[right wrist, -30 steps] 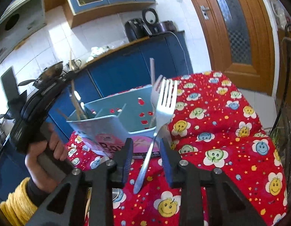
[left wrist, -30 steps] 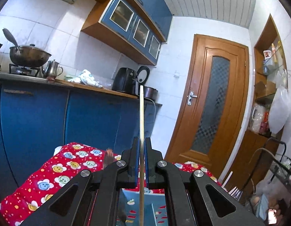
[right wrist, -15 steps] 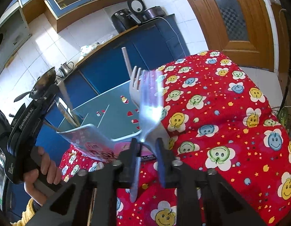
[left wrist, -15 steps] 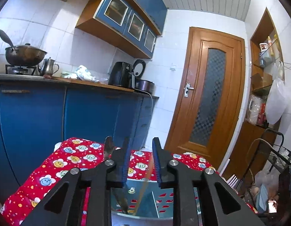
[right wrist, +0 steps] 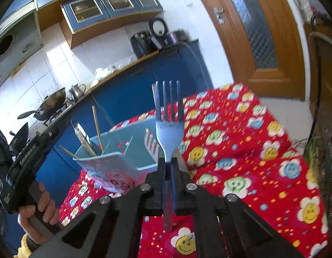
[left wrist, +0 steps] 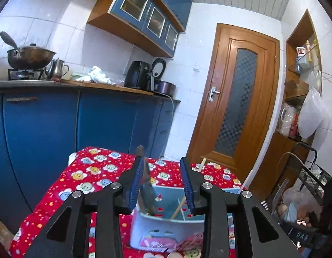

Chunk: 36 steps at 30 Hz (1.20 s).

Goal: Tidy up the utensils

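Trouble could come from the left gripper [left wrist: 161, 185] in the left wrist view. It hangs right above the blue box [left wrist: 166, 225], and its two blue pads are wide apart with nothing held. A dark spoon [left wrist: 147, 185] stands in the near left part of the box and leans close by the left pad. A thin chopstick [left wrist: 177, 207] leans in the same part. If this gripper dips or swings, I think it could knock the spoon or push the light box over. The box sits on the red smiley cloth [left wrist: 90, 176] on the table, back from the cloth's far edge. Above the box there is lots of free air to lift into.

In the right wrist view, the right gripper [right wrist: 170, 167] is squeezed tight on a fork [right wrist: 169, 129]. It pinches the thin neck, prongs pointing up and away. The fork is just right of the blue box [right wrist: 114, 150] and a bit in front of it. The neck is smooth and skinny, so I think the fork could twist or slip when it turns to go in. The left part of the box is already crowded with a spoon [right wrist: 82, 137] and chopsticks [right wrist: 96, 124]. A pale fork [right wrist: 152, 145] stands in the right part, so that side fits best. The left hand [right wrist: 40, 210] holds its tool close by the box's left side, so the two could bump. Right of the box the cloth is wide and bare.
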Available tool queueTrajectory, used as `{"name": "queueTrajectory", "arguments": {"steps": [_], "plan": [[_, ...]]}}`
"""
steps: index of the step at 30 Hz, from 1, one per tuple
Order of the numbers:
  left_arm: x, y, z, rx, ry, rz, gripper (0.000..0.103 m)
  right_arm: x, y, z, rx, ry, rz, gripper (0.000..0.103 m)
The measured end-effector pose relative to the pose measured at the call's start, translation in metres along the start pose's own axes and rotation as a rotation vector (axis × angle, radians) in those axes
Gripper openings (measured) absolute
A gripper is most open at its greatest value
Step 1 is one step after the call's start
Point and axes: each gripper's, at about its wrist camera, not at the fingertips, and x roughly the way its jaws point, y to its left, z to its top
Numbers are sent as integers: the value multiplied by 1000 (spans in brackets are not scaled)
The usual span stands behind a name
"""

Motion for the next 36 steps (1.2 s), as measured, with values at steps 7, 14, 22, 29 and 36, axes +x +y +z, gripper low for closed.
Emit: {"name": "queueTrajectory", "arguments": {"steps": [7,14,22,29,36], "plan": [[-11,15,-7,-13,38,18,38,-24,8,13,-19,-139,-60,6],[-7,28,-18,-36,70,37,38,-40,38,39,-113,-255,-69,6],[-2,35,-24,-37,80,38,38,-9,63,51,-178,-260,-89,6],[-5,32,-28,-9,58,40,38,38,72,53,-248,-176,-137,6],[-2,35,-31,-21,79,29,41,68,68,43,-248,-65,-131,8]]}}
